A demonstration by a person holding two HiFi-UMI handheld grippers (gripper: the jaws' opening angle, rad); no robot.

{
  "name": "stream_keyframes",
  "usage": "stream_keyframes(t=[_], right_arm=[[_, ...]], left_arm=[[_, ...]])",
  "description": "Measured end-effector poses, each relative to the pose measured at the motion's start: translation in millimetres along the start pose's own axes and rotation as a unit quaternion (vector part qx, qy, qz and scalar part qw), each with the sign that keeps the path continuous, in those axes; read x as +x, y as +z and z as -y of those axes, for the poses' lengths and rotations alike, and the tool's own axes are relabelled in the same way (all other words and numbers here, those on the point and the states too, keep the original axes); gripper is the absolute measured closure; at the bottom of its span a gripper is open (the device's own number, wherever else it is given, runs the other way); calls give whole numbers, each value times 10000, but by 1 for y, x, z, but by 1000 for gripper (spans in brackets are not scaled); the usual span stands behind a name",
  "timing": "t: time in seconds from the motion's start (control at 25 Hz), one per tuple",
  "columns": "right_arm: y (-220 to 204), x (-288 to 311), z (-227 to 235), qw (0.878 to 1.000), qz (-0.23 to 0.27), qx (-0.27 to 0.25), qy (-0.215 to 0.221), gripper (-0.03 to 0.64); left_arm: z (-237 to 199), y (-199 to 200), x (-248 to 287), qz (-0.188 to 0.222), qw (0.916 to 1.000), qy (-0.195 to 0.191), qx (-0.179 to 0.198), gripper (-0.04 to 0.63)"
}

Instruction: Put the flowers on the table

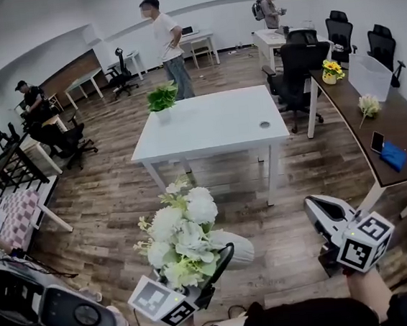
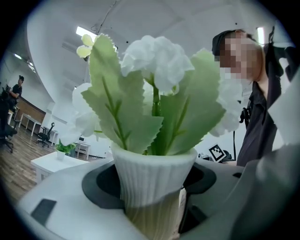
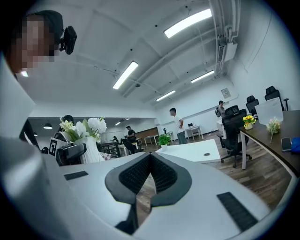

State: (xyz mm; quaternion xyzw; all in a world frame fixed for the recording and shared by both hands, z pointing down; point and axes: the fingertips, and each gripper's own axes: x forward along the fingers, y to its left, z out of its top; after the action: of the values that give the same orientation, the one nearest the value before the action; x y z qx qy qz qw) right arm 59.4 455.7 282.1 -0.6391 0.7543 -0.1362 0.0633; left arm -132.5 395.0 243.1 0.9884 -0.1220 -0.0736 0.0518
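Note:
My left gripper (image 1: 213, 267) is shut on a white ribbed pot (image 1: 235, 248) of white flowers (image 1: 185, 229), carried over the wooden floor with the blooms leaning toward the table. In the left gripper view the pot (image 2: 152, 176) sits squeezed between both dark pads of that gripper (image 2: 151, 190), and the flowers and leaves (image 2: 157, 65) fill most of the picture. The white table (image 1: 214, 125) stands ahead, a small green plant (image 1: 161, 98) on its far left corner. My right gripper (image 1: 325, 214) is held off to the right; its jaws (image 3: 150, 164) are shut with nothing between them.
A brown desk (image 1: 402, 130) runs along the right with a yellow-flower pot (image 1: 333, 71), a white flower sprig (image 1: 368, 105) and a phone. Black office chairs (image 1: 298, 65) stand between it and the table. A person (image 1: 169, 46) stands behind the table. A grey device (image 1: 67, 314) sits lower left.

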Motion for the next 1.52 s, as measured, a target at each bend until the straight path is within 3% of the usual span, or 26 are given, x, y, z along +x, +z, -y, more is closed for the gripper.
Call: stream_keyframes(t=[0.28,0.56,0.96,1.24,1.52], right_arm=[[-6,37,-16,9995,30,300,-15,603],[-28,62,-41,9999,47,132,-81,603],[-44,77,-47,9993,-175,122,-320,603],[-49,99,-31,9991,-263,185,-292,603],[-33,134,4,9992,-255,160,-273,603]], left_arm=[[-34,11,-20,-71,9999,38,84,244],[-60,10,-43,-125,9997,-57,192,244],[-84,-4,-48,-169,9997,-168,-108,244],[-102,-14,-30,-211,9995,-143,-181,244],[-125,-12,2,-279,9996,-57,-12,244]])
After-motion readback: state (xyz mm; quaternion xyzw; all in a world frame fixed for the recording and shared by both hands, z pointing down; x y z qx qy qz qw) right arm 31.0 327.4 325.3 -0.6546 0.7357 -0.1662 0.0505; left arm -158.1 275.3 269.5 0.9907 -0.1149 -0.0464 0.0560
